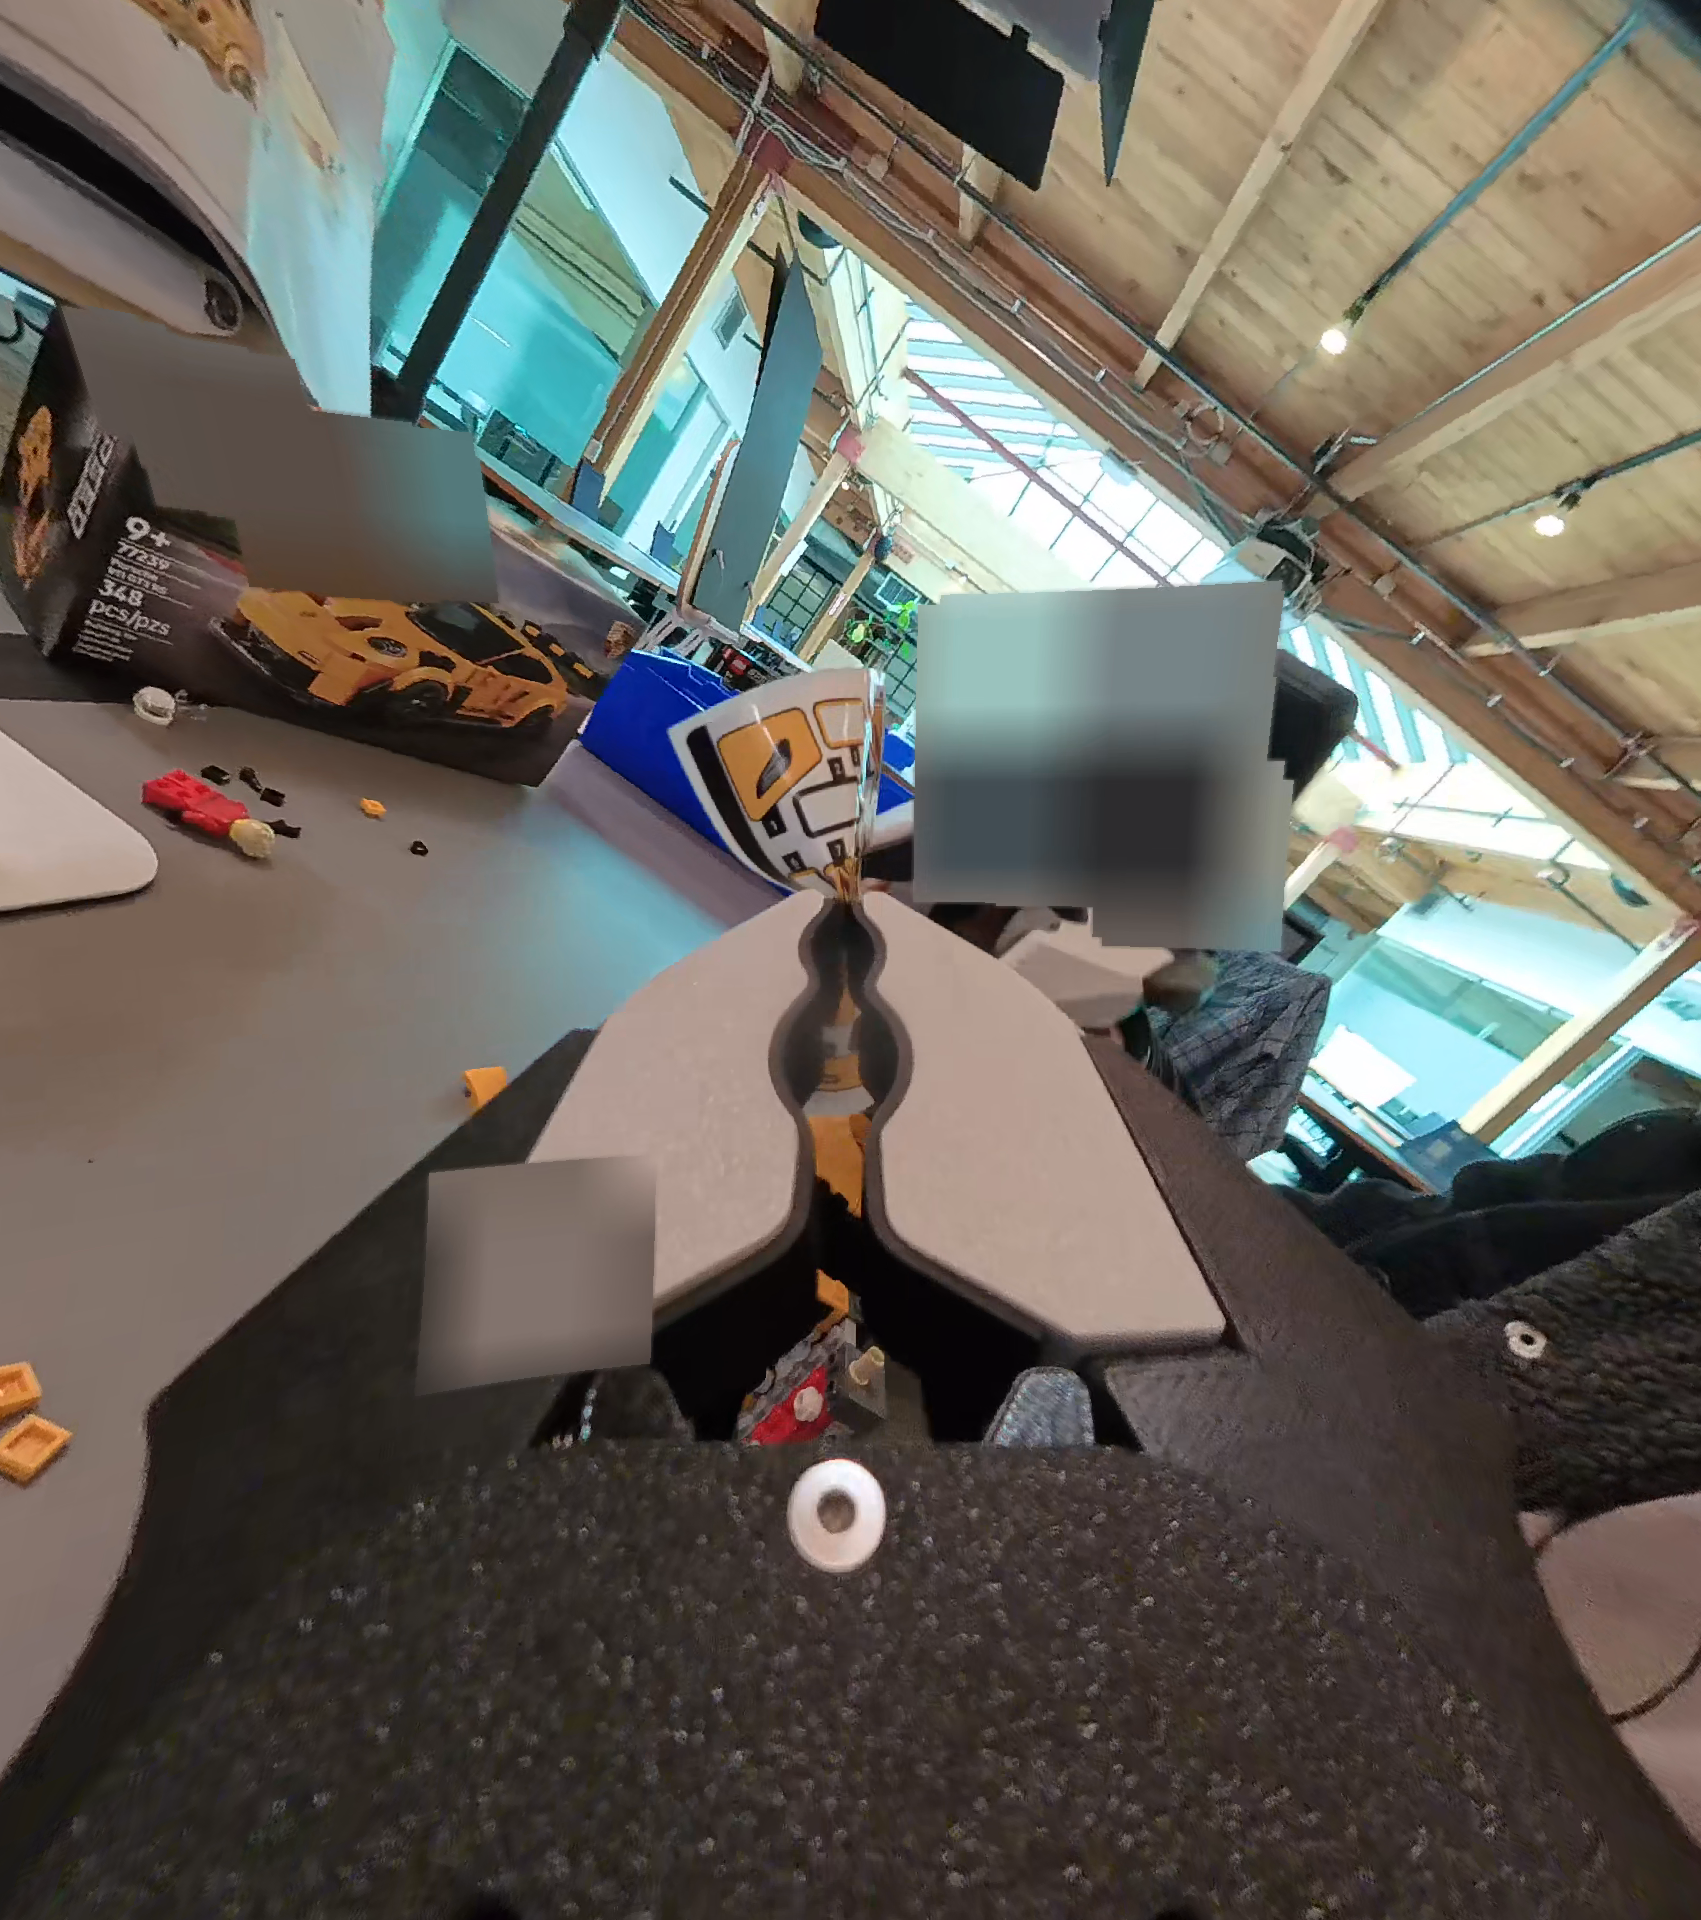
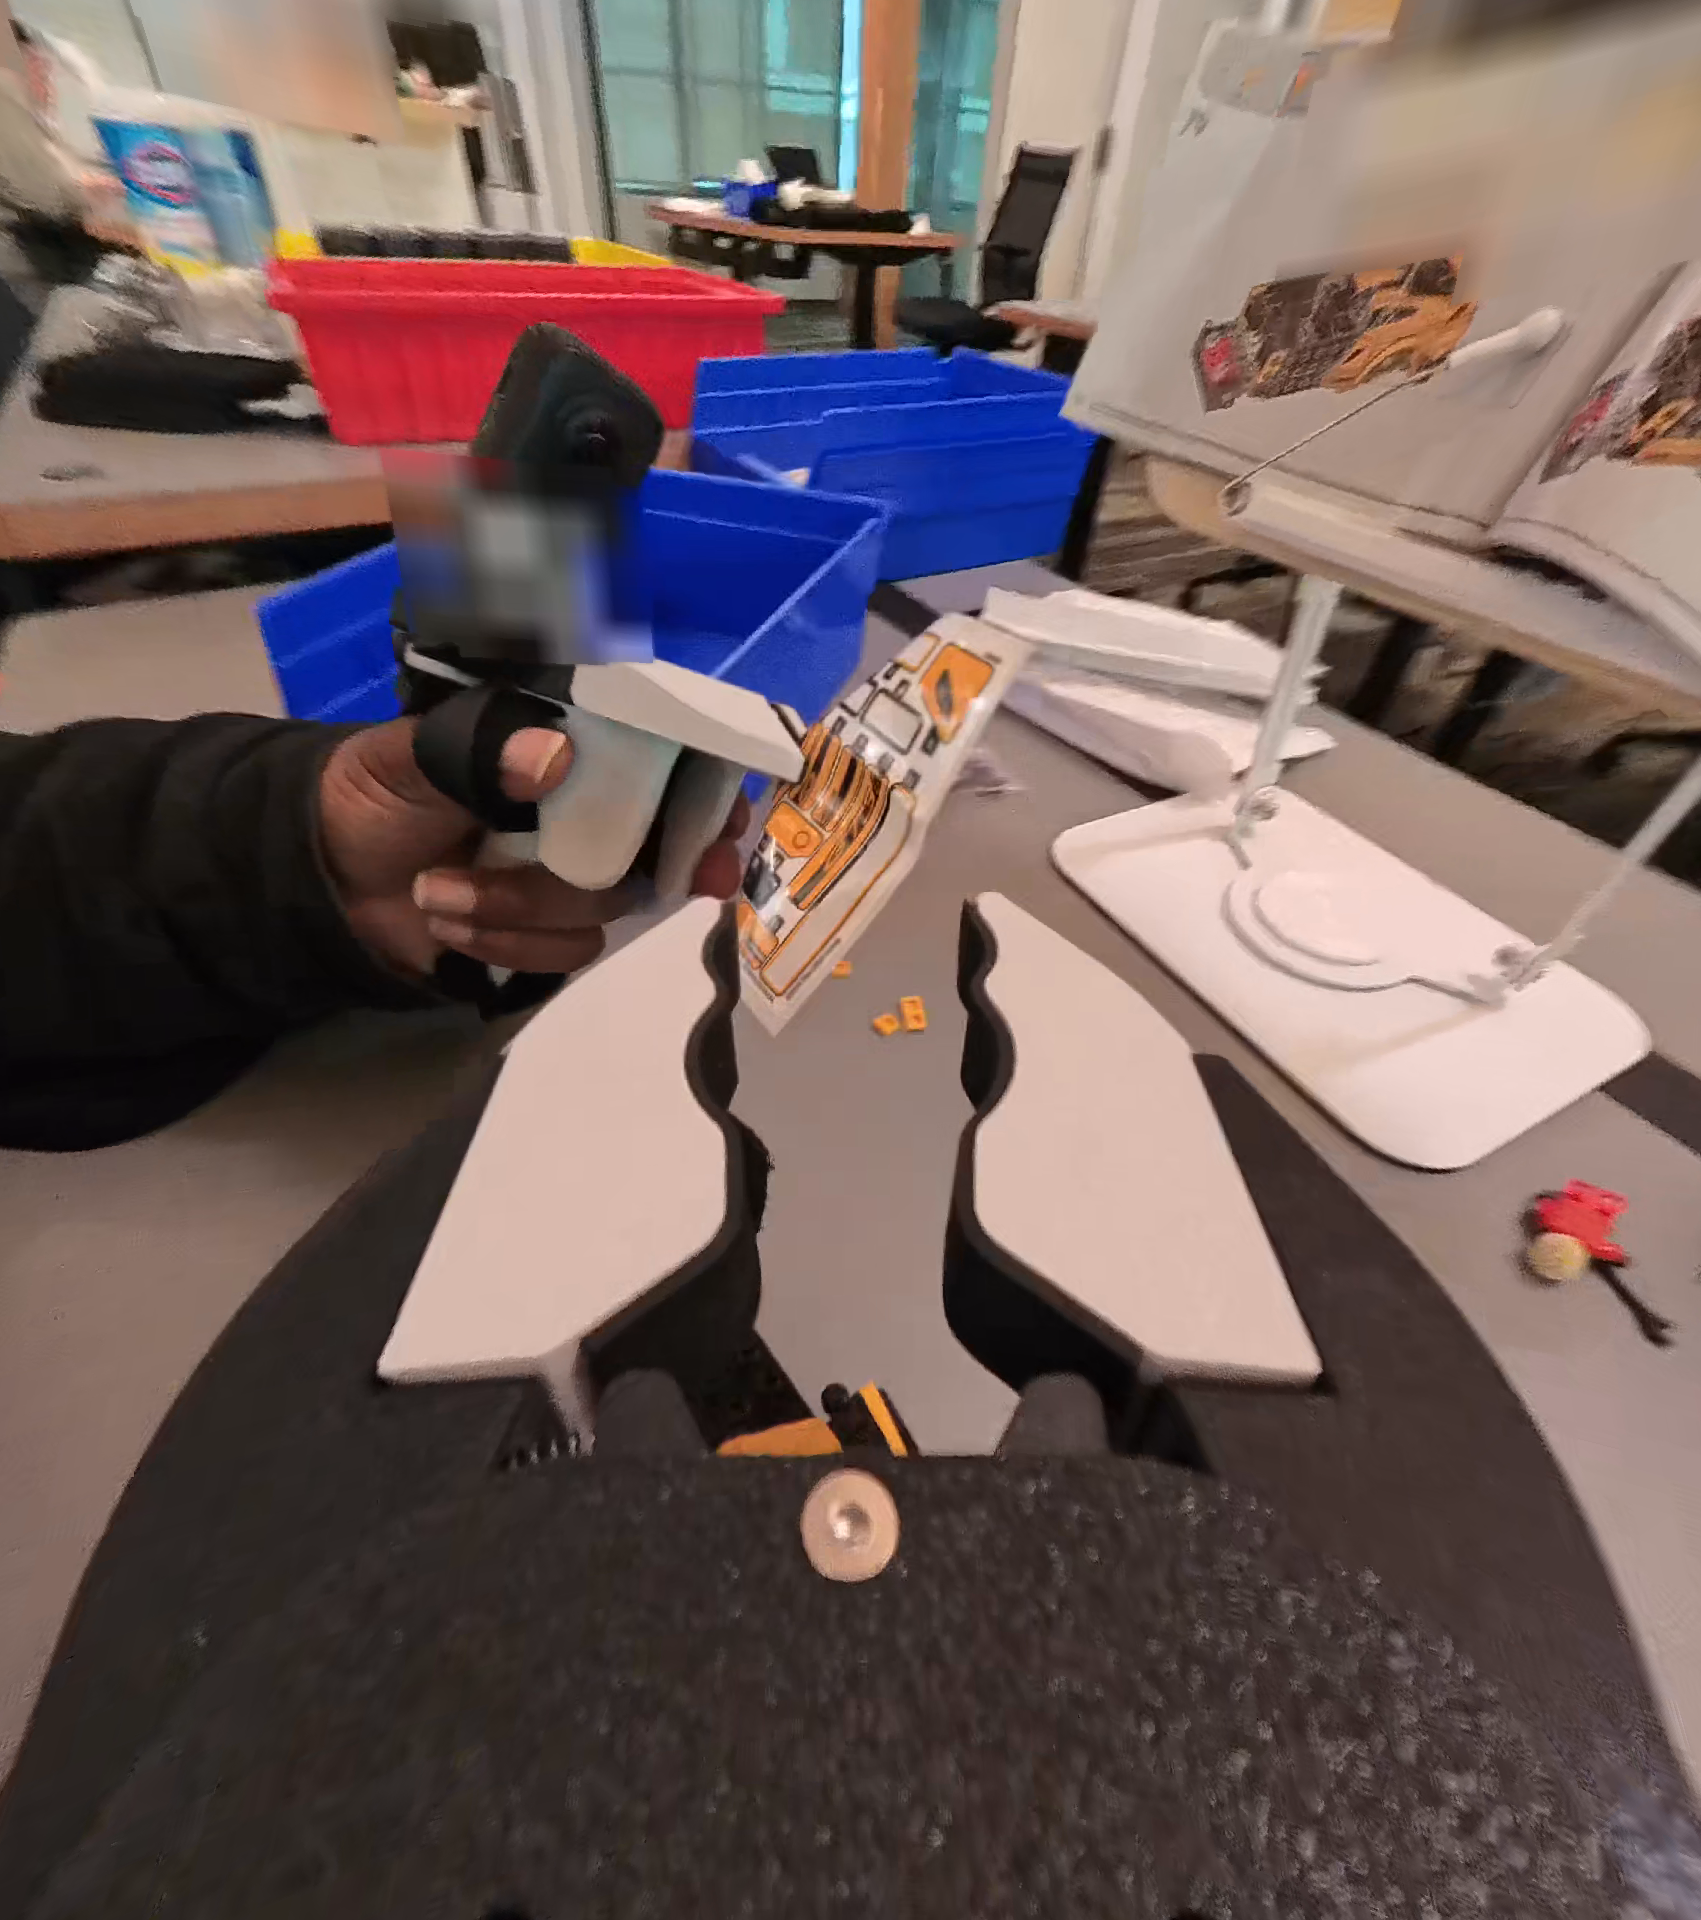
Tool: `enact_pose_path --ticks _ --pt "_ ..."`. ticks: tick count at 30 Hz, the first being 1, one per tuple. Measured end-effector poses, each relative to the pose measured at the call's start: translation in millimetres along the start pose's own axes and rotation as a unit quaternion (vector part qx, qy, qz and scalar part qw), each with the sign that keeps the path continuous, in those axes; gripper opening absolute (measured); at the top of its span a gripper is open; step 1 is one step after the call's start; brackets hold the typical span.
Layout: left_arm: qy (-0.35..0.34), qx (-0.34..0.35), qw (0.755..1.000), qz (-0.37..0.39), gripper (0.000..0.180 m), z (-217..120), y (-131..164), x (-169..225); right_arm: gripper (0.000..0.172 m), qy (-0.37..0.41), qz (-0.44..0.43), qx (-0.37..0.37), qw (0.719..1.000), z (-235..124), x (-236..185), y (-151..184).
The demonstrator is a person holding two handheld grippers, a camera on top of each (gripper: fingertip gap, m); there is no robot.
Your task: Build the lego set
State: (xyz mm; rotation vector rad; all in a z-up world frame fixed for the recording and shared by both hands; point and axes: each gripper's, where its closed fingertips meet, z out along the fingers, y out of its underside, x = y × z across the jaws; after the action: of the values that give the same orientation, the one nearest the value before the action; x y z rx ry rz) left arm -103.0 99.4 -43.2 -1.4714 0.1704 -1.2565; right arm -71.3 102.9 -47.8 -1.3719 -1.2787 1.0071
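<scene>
My left gripper (image 1: 846,906) is shut on the lower edge of a white sticker sheet (image 1: 784,774) printed with orange and black shapes, and holds it upright above the grey table (image 1: 326,1018). The right wrist view shows a hand holding that gripper (image 2: 794,758) with the sheet (image 2: 856,821) hanging tilted from its tips. My right gripper (image 2: 841,925) is open just below the sheet. The sheet's lower corner hangs between its fingers, close to the left finger (image 2: 711,956), and neither pad presses on it. A partly built orange and black model (image 2: 825,1429) shows under the right gripper's base.
A lego box (image 1: 306,644) and blue bins (image 2: 773,582) stand at the back, with a red bin (image 2: 513,332) farther off. A white stand (image 2: 1345,966) holds the open instruction booklet (image 2: 1345,364). Small orange plates (image 2: 903,1013) and a red minifigure (image 2: 1573,1226) lie on the table. About 4 cm separates my left fingertips from my right. The right tips stand about 25 cm off the red minifigure (image 2: 1573,1226).
</scene>
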Motion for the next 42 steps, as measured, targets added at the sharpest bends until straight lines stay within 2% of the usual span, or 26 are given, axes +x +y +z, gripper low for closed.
enact_pose_path --ticks 5,7,9,12,16,19,21,26,37,42 --pt "-0.001 -0.013 0.999 0.037 0.000 4.9 5.3 7.3 0.037 -0.122 0.080 -0.044 0.988 10.2 1.7 -1.4" --pt "-0.006 -0.016 0.998 0.059 0.001 5.8 5.6 9.2 0.025 -0.163 0.099 -0.058 0.980 19.0 -0.4 1.0" --pt "-0.023 -0.015 0.996 0.088 0.006 5.0 3.8 6.5 0.000 -0.196 0.107 -0.035 0.974 21.8 -1.0 -2.1" --pt "-0.023 0.002 0.993 0.113 0.022 1.4 -4.5 7.4 0.000 -0.258 0.120 0.013 0.959 7.8 -4.7 -7.9" --pt "0.011 -0.029 0.997 0.064 0.035 7.5 8.7 7.1 0.000 -0.333 0.200 0.050 0.920 -11.1 -4.9 -17.0" --pt "0.062 -0.038 0.997 0.022 0.027 12.0 16.5 20.8 0.000 -0.338 0.213 0.024 0.916 -6.9 -6.8 -7.8" --pt "0.057 -0.058 0.996 0.033 0.000 11.2 22.0 21.5 0.000 -0.335 0.225 0.013 0.915 -3.1 -7.1 -4.1" --pt "0.025 -0.073 0.997 0.011 0.000 9.0 23.2 10.3 0.000 -0.309 0.225 -0.001 0.924 2.8 -3.3 1.3" --pt "0.044 -0.050 0.994 -0.085 0.000 5.8 19.1 2.4 0.001 -0.300 0.226 0.013 0.927 0.2 -2.4 -3.2" --pt "0.050 -0.043 0.992 -0.106 0.000 5.2 17.8 1.2 0.006 -0.287 0.216 0.001 0.933 3.7 -1.9 2.6"
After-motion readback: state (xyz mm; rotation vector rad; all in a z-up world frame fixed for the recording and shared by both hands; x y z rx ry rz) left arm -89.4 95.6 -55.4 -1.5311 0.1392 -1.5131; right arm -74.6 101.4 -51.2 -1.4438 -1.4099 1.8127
